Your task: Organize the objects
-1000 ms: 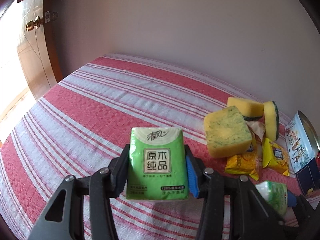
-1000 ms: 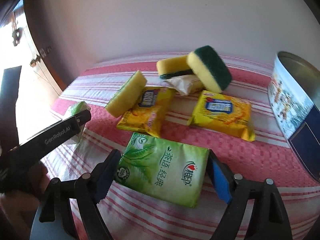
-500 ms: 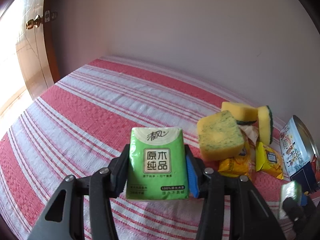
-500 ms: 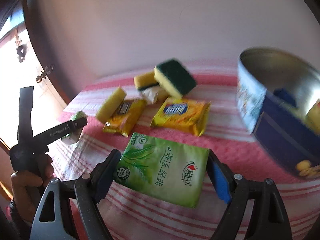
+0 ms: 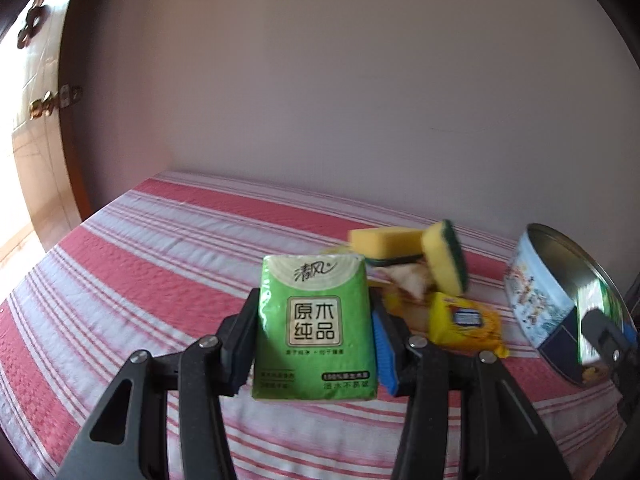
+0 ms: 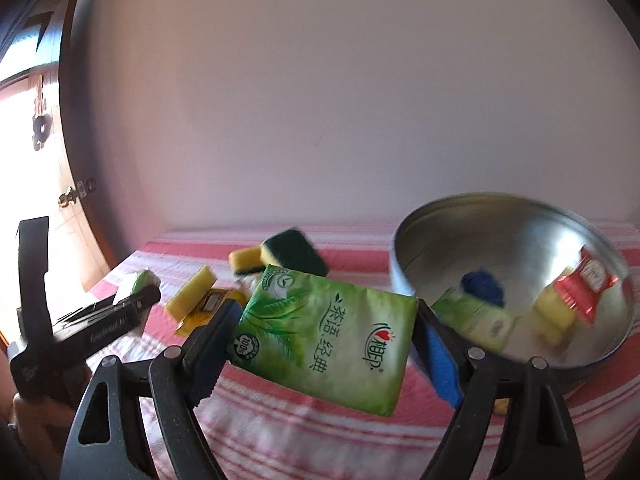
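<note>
Right wrist view: beyond our right jaw lies the open tin [image 6: 404,276]; the right gripper [image 6: 320,344] pinches a tea-leaf tissue pack [image 6: 326,330]. The left gripper [image 5: 314,334] clamps a smaller green tissue pack [image 5: 314,324], bare striped cloth [image 5: 140,272] leftward.

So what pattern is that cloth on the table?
Red and white stripes on the cloth, clearest from the left wrist view.

A home room: striped tablecloth [image 5: 160,264], wooden door [image 5: 36,152].

Matte black plastic left tool [image 5: 316,340], silver screws, blue pads, matching black right tool [image 6: 320,340], white lettering
</note>
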`<action>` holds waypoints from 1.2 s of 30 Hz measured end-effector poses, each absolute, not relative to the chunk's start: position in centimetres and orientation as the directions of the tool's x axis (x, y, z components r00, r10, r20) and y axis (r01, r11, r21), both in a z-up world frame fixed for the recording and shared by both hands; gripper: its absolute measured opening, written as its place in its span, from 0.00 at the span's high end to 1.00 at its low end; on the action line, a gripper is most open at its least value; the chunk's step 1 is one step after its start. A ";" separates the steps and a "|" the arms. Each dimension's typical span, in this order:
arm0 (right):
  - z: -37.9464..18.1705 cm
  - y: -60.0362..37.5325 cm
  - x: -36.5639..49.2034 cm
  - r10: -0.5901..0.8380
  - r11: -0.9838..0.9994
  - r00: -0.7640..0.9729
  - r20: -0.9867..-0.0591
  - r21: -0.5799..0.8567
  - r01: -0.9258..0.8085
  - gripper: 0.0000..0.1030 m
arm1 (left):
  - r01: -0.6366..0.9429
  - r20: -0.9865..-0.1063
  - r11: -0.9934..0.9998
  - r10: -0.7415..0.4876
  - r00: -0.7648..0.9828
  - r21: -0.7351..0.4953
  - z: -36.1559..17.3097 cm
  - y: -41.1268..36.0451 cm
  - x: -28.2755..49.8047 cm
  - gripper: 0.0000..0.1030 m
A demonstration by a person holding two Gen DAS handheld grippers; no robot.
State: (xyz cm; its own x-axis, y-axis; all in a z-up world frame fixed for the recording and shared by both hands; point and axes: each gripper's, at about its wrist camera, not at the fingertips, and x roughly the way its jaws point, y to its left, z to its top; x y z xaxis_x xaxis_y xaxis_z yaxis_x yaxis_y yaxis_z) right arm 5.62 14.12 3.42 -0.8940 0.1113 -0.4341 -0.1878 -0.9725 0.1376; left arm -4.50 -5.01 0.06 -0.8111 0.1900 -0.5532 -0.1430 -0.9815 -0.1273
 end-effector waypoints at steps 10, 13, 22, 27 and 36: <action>4.6 17.7 7.1 0.222 -0.961 -0.902 -0.372 0.074 -0.267 0.17 | -0.219 -0.540 -0.972 0.229 -0.810 -0.083 0.9 1.5 -3.1 0.52; 4.7 18.9 7.4 0.243 -0.955 -0.897 -0.370 0.070 -0.288 0.17 | -0.237 -0.537 -0.968 0.243 -0.808 -0.082 1.1 3.1 -2.8 0.52; 5.3 21.8 8.3 0.359 -0.926 -0.872 -0.334 -0.008 -0.378 0.17 | -0.289 -0.523 -0.956 0.273 -0.807 -0.051 1.8 7.7 -1.9 0.52; 5.5 23.8 8.4 0.384 -0.914 -0.863 -0.329 -0.002 -0.406 0.17 | -0.309 -0.525 -0.950 0.288 -0.801 -0.048 1.9 9.4 -1.7 0.52; 5.8 25.8 8.8 0.427 -0.893 -0.849 -0.311 0.003 -0.450 0.17 | -0.361 -0.515 -0.932 0.328 -0.792 -0.038 2.2 13.0 -1.0 0.52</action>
State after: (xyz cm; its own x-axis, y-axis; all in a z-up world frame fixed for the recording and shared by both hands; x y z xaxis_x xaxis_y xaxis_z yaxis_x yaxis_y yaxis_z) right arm 8.84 25.83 5.76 -0.8490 0.4269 -0.3113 -0.4500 -0.8930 0.0027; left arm -1.00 13.02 2.17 -0.7923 0.3275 -0.5148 -0.3607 -0.9319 -0.0379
